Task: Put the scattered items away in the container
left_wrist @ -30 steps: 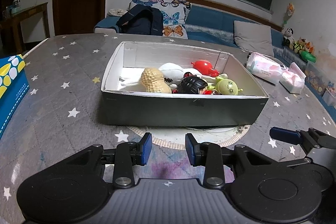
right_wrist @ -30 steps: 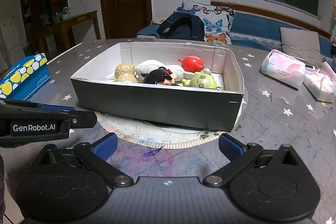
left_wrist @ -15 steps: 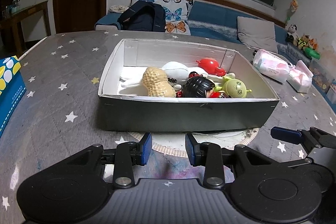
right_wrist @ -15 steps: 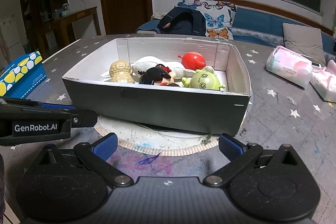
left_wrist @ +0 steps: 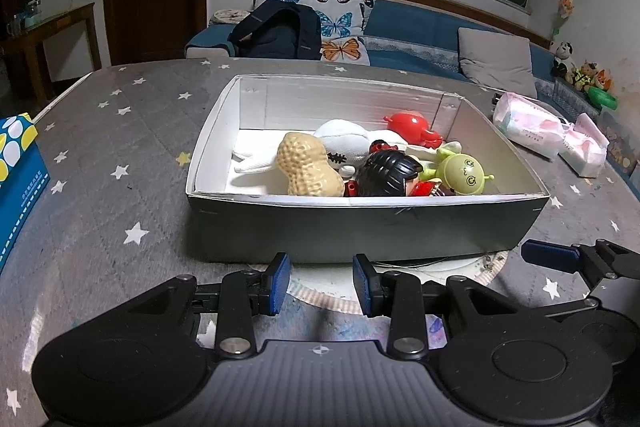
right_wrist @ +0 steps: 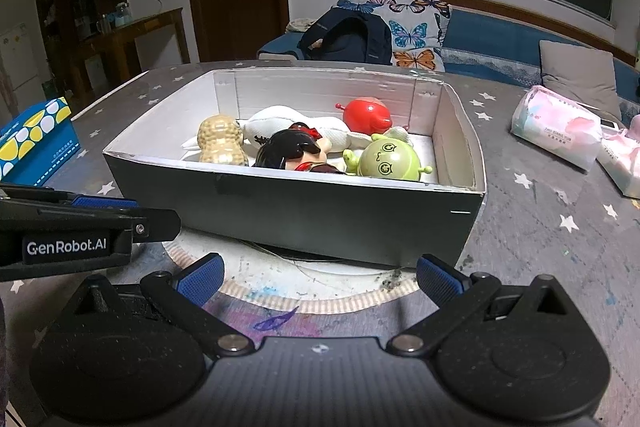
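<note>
Both grippers have come closer to the box (left_wrist: 360, 227) since the earlier frames, so it looks bigger in both views. The box stands on the table (left_wrist: 100, 187) and contains 5 toys: 1 peanut (left_wrist: 308, 167), 1 white soft toy (left_wrist: 344, 143), 1 red toy (left_wrist: 412, 125), 1 doll with black hair (left_wrist: 386, 173) and 1 green figure (left_wrist: 464, 175). The left gripper (left_wrist: 320, 283) holds nothing; its 2 fingers stand only a little apart. The right gripper (right_wrist: 318, 277) is spread wide and also holds nothing. Right of the box lie 2 tissue packs (left_wrist: 528, 127), and left of it 1 blue carton (left_wrist: 16, 163).
</note>
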The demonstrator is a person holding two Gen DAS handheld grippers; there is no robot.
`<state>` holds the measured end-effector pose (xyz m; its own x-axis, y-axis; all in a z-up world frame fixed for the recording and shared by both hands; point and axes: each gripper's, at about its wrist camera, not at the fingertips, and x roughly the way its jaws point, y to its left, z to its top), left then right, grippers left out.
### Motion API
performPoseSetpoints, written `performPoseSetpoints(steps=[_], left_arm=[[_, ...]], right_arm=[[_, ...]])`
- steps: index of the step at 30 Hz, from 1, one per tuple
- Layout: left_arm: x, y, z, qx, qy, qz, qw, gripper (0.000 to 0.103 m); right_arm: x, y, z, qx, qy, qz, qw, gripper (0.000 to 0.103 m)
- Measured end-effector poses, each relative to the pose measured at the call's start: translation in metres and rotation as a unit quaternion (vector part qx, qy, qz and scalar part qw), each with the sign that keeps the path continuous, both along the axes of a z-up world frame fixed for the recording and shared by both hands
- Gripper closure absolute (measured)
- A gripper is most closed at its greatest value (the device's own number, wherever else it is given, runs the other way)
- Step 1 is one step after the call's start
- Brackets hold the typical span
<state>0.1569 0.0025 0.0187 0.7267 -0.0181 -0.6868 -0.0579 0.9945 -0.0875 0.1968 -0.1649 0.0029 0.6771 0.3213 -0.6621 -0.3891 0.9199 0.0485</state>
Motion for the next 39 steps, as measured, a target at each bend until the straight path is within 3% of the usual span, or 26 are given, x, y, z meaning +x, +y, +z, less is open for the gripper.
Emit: performPoseSetpoints(steps=[39], left_arm=[[0.023,-0.008,-0.007,0.032,0.015,0.015,0.9993,0.066]], right_arm=[[0.022,-0.002,-0.008,0.001,0.013,-0.009,1.0,0.0]])
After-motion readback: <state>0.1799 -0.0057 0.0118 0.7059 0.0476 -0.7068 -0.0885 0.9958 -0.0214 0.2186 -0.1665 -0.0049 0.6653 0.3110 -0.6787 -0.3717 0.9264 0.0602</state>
